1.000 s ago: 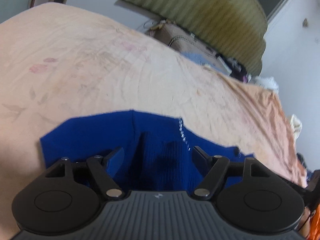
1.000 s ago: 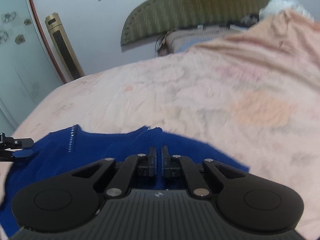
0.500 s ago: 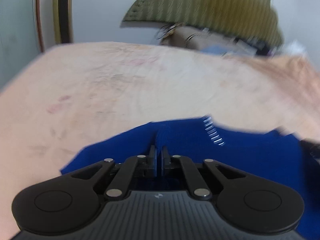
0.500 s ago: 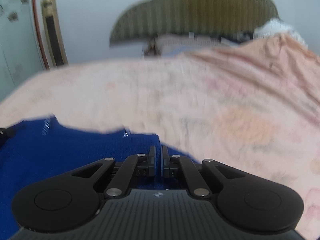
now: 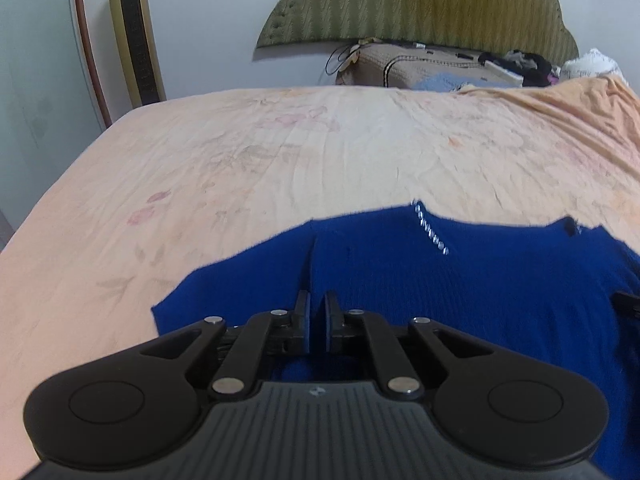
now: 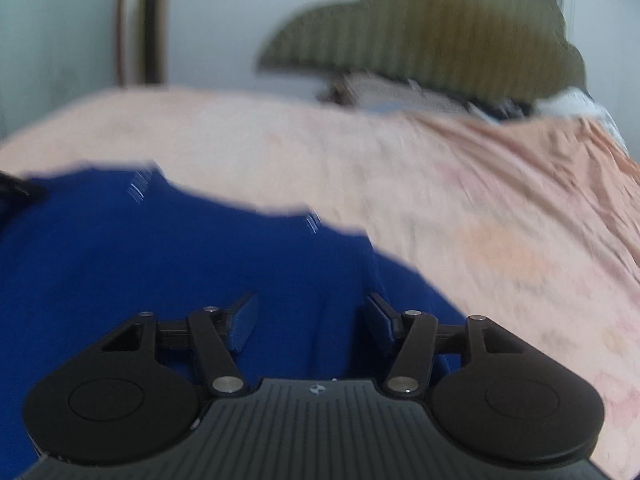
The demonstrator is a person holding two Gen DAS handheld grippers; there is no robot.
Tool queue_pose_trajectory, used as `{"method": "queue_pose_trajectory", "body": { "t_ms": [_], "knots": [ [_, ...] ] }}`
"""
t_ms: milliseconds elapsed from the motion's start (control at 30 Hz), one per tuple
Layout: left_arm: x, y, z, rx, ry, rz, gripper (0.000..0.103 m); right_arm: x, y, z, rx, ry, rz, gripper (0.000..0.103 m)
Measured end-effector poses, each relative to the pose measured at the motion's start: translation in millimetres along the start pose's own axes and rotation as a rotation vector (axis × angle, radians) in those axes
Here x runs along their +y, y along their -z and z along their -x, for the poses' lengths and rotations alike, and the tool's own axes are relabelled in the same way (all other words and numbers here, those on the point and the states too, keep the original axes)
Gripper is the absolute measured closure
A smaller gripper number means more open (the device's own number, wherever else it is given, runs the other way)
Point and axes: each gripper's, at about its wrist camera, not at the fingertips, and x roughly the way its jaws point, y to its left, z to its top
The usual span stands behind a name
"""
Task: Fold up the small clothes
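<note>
A small dark blue knitted garment [image 5: 460,280] with a line of shiny stones lies on the peach bedsheet [image 5: 280,152]. My left gripper [image 5: 317,312] is shut on a pinched ridge of the blue cloth near its left edge. In the right wrist view, which is blurred, the same garment [image 6: 160,248] fills the lower left. My right gripper [image 6: 310,320] is open just above the cloth near its right edge, with nothing between the fingers. A dark tip of the right gripper shows at the right edge of the left wrist view [image 5: 628,304].
A green padded headboard [image 5: 420,4] stands at the far end of the bed, with a brown pillow [image 5: 420,68] and loose items under it. A gold tower fan [image 5: 136,32] stands by the wall at the left. The bed's left edge falls away.
My left gripper closed on the blue cloth and moved it forward. My right gripper, shut on the cloth before, has now opened and let go.
</note>
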Motion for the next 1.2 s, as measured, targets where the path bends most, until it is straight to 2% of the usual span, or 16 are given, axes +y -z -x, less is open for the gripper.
{"method": "queue_pose_trajectory", "body": {
  "t_ms": [67,167,333,433,500,567,633,667,733,867,1033,1100,1200],
  "knots": [
    [1,3,3,0.007,-0.005,0.001,0.096,-4,0,4,-0.010,0.004,-0.047,0.041],
    [1,8,13,-0.008,0.013,0.009,0.096,6,3,27,-0.068,0.039,-0.028,0.035],
    [1,21,28,-0.057,-0.023,-0.008,0.096,16,18,54,-0.099,-0.010,-0.011,0.033],
    [9,38,37,-0.133,-0.051,-0.032,0.095,15,30,62,-0.123,0.077,0.044,0.026],
    [13,48,34,-0.116,-0.074,-0.045,0.094,12,37,58,-0.116,0.124,0.071,0.021],
    [19,55,27,-0.082,-0.068,-0.027,0.094,5,40,54,-0.100,0.096,0.030,0.021],
    [21,61,29,-0.117,-0.064,-0.006,0.094,-1,41,53,-0.097,0.030,-0.037,0.021],
    [21,63,29,-0.121,-0.069,-0.007,0.094,-2,41,52,-0.096,0.027,-0.050,0.021],
    [17,65,30,-0.131,-0.089,-0.027,0.094,0,43,49,-0.096,0.065,-0.036,0.021],
    [9,72,33,-0.152,-0.127,-0.098,0.094,-3,44,50,-0.093,0.087,-0.005,0.022],
    [22,77,39,-0.143,-0.092,-0.089,0.094,-4,47,53,-0.085,0.213,0.088,0.026],
    [24,78,36,-0.139,-0.087,-0.091,0.094,-6,49,49,-0.060,0.207,0.085,0.026],
    [22,77,39,-0.136,-0.084,-0.088,0.094,-4,47,61,-0.081,0.195,0.044,0.025]
  ]
}}
